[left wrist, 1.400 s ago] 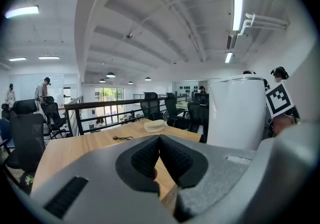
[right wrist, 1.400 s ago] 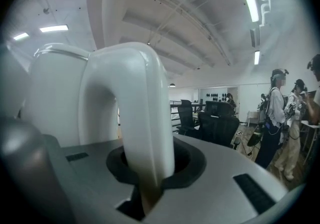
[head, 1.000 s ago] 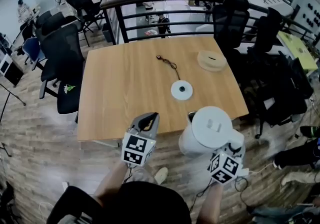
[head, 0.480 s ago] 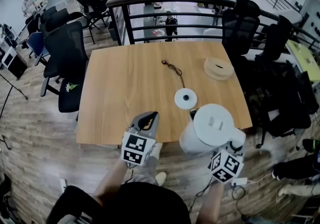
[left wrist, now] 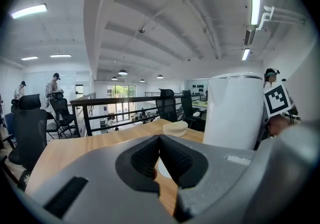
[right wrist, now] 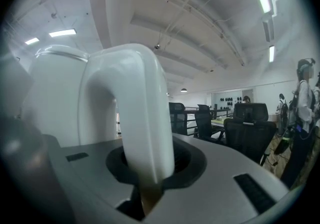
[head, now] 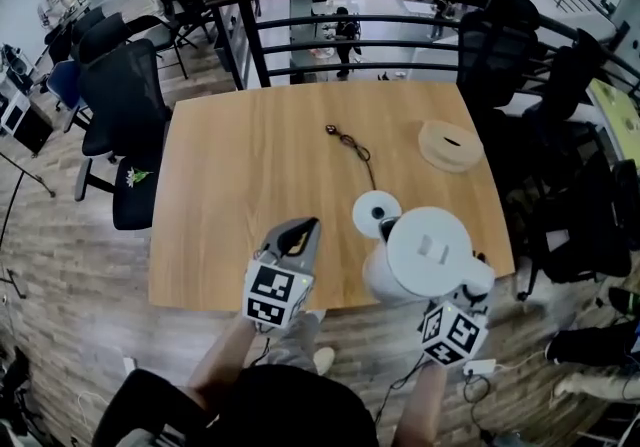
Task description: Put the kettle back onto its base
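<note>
- The right gripper [right wrist: 150, 183] was clenched on the white kettle's handle [right wrist: 135, 113]. The loop rose straight out from between the jaws in the right gripper view.
- The left gripper [left wrist: 160, 155] was closed with its ribbed pads meeting and nothing between them. In the head view it sat left of the kettle, low in the frame.
- The kettle [head: 425, 253] was at the lower right of the head view, over the near edge of the table [head: 250, 185]. Its body overlapped the lower right part of the round white base [head: 376, 212].
- The kettle looked like a stiff, smooth plastic shell, probably slippery under the pads. Held by the handle alone, it would likely want to swing or tip about that pinch, so a firm hold on the loop seemed right.
- Its weight depended on the water inside, and the shut lid gave no clue to that.
- The underside of the kettle was hidden, so its line-up with the base's centre pin could not be judged.
- Whether the kettle hung clear of the table could not be told either.
- The right gripper's jaws were hidden in the head view.
- The dark cord [head: 352, 147] ran from the base toward the upper middle of the table, its end too small to read.
- A round tan disc [head: 450, 145] lay near the table's upper right edge.
</note>
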Demonstrator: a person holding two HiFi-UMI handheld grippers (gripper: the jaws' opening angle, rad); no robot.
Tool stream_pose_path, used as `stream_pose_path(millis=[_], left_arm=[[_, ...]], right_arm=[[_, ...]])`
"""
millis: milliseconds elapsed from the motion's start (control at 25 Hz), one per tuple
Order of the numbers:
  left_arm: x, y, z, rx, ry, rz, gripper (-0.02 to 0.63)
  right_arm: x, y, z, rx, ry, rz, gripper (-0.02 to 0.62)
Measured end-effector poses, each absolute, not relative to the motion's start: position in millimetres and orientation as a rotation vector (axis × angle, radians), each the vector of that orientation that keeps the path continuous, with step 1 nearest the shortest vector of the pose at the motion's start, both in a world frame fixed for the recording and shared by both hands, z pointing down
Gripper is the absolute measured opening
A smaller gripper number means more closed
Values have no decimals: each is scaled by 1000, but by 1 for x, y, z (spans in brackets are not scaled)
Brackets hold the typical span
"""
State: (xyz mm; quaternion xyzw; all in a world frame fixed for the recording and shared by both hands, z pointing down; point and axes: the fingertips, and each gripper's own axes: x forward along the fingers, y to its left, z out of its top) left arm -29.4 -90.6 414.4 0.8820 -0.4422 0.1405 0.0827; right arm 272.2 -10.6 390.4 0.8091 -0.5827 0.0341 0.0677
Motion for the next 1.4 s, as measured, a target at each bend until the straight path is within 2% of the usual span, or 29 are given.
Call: stream_pose_path(millis=[840,1400], left_arm=[[-33,-207,492,2548,-1308,479,3],[-25,-238,531,2506,-1272,524,3]], right_arm=[[270,-151,465,2433,-1785,104,57],[270,-193,508,2409,-1803,91,55]])
